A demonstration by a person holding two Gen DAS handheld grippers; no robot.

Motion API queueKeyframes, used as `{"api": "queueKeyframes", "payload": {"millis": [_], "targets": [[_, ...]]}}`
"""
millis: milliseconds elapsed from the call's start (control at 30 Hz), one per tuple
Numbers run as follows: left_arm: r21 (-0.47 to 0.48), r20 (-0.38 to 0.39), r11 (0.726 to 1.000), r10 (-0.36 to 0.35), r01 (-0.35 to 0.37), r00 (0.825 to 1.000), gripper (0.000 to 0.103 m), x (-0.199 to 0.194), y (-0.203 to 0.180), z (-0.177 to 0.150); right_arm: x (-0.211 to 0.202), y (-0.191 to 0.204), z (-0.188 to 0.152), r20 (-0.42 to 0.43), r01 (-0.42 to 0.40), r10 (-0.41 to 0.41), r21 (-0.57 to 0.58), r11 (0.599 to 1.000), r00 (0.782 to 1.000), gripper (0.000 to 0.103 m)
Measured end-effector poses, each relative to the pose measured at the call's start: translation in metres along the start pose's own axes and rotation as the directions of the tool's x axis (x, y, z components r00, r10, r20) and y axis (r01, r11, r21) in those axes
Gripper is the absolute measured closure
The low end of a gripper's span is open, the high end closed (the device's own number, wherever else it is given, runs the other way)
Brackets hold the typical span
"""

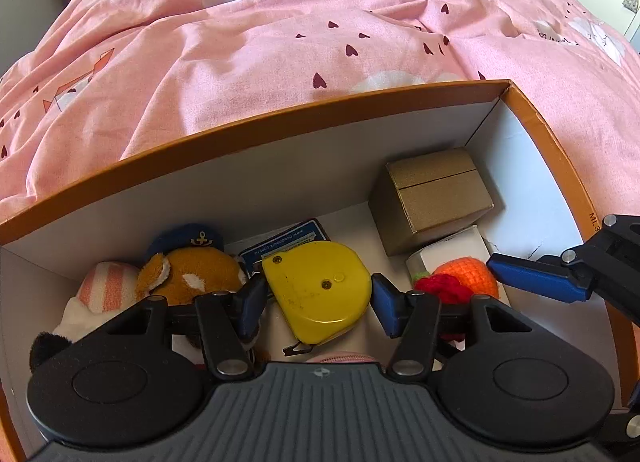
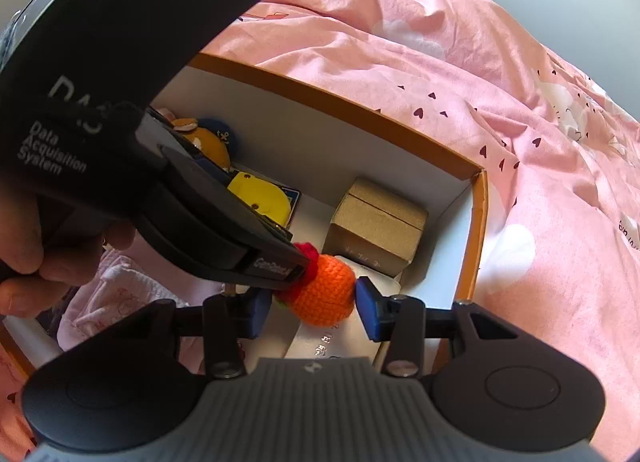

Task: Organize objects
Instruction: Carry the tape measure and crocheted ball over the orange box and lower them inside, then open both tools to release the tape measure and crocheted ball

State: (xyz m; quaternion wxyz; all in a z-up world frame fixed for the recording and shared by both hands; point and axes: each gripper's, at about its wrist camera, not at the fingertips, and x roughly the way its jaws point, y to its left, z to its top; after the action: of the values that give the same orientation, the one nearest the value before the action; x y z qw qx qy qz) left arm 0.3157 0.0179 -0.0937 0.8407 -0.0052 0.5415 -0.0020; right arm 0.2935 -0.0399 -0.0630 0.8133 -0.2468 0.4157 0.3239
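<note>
Inside the orange box (image 1: 280,121), yellow tape measure (image 1: 320,290) sits between left hand-held gripper (image 1: 316,302) pads.

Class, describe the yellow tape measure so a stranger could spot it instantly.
Find the orange-rimmed box on the pink bedspread. Inside, mid-floor, lies the yellow tape measure, between a brown plush and an orange crochet toy: the only hard, glossy yellow thing.

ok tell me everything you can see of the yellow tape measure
The tape measure has a glossy yellow plastic case, rounded on one side, scuffed, with two small screws and a round stud on its face. A dark hook tip shows at its lower edge. It sits tilted in the box, between the left tool's blue pads, over a blue card.
</note>
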Motion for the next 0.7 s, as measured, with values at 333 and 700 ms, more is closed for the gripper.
{"api": "queueKeyframes", "payload": {"millis": [333,700], "targets": [[-0.033,0.088,0.999,-0.037,0.040,0.995,0.032,-0.016,0.007,0.000,-0.003,0.000,0.003,0.010,0.006,-0.006,0.001,1.000,1.000,0.055],[-0.126,0.212,0.990,-0.037,0.065,0.977,0.031,-0.070,0.043,-0.015,-0.007,-0.012,0.005,-0.005,-0.049,0.049,0.108,0.993,0.999,0.055]]}}
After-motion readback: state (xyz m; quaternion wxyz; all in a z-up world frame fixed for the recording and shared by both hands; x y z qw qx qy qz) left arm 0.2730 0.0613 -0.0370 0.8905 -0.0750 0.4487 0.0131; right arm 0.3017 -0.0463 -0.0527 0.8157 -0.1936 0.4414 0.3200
